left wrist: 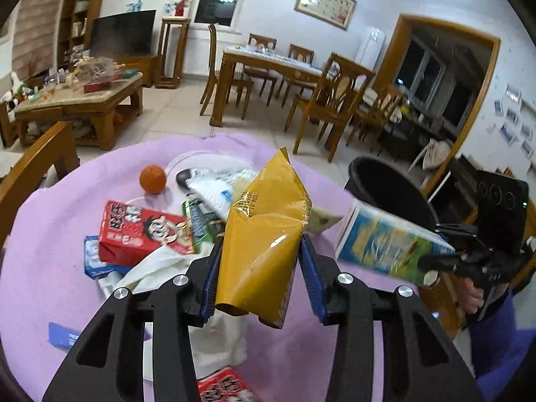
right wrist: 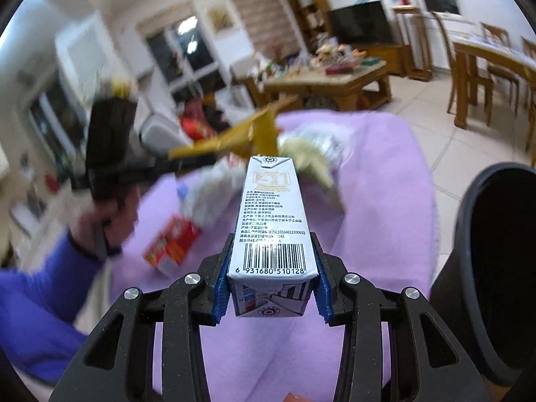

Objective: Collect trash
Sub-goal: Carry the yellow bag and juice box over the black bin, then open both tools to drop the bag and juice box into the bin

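Yellow foil snack bag (left wrist: 264,234) sits clamped in the left gripper (left wrist: 259,251) jaws, lifted above the lilac-covered counter (left wrist: 40,234) and its litter — a red carton (left wrist: 144,231), an orange (left wrist: 152,179), white tissue (left wrist: 157,264). Right gripper (right wrist: 271,278) jaws grip a milk carton (right wrist: 272,224) beside the black bin (right wrist: 495,261).

The pale blue milk carton (right wrist: 273,221) is showing barcode digits 6 931680 510128 under Chinese print; the crinkled yellow foil snack bag (left wrist: 264,231) is bearing a stamped date beginning 2026.
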Demonstrator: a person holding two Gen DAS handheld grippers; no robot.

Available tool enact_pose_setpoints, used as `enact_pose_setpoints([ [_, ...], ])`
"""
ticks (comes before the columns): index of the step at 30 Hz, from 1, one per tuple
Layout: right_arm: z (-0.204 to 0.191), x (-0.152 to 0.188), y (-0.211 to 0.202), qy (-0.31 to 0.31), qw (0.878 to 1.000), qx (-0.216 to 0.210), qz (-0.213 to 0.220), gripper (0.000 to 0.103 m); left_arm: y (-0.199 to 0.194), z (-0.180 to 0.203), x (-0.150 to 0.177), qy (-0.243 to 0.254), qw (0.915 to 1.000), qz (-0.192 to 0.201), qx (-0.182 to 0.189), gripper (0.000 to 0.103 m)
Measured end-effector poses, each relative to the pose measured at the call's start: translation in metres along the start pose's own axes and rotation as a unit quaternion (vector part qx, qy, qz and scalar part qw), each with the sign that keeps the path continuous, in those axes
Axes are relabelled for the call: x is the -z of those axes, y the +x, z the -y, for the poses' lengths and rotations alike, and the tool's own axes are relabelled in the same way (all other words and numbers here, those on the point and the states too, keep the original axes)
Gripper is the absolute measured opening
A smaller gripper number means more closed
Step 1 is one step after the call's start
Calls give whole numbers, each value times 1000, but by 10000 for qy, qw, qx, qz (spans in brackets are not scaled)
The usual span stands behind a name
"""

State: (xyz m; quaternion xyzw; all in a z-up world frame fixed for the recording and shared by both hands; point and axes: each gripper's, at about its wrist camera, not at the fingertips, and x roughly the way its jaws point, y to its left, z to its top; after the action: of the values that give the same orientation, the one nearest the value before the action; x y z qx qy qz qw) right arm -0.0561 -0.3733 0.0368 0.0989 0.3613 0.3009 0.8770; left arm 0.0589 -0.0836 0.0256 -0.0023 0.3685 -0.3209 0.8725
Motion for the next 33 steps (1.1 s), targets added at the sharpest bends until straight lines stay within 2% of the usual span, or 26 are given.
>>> enact_pose_setpoints([
  [5, 30, -8, -40, 551, 9956, 172, 736, 41, 10, 29, -16, -127, 9995, 187, 200, 43],
  [9, 65, 0, -79, 1071, 9843, 600, 1266, 41, 39, 67, -30, -129, 9990, 155, 401, 43],
  [13, 101, 17, -115, 1502, 9696, 1151, 1553, 41, 78, 106, -40, -133, 9980, -37, 621, 43],
  [18, 149, 46, -148, 1960, 9463, 1964, 1659, 41, 127, 155, -44, 47, 9964, -343, 775, 43],
  [23, 187, 72, -149, 2309, 9313, 2312, 1610, 41, 172, 196, -40, 314, 9941, -679, 782, 43],
  [27, 207, 85, -142, 2438, 9265, 2405, 1556, 41, 202, 217, -35, 452, 9923, -896, 723, 43],
  [33, 227, 90, -128, 2518, 9240, 2472, 1471, 41, 226, 225, -31, 486, 9905, -1121, 637, 43],
])
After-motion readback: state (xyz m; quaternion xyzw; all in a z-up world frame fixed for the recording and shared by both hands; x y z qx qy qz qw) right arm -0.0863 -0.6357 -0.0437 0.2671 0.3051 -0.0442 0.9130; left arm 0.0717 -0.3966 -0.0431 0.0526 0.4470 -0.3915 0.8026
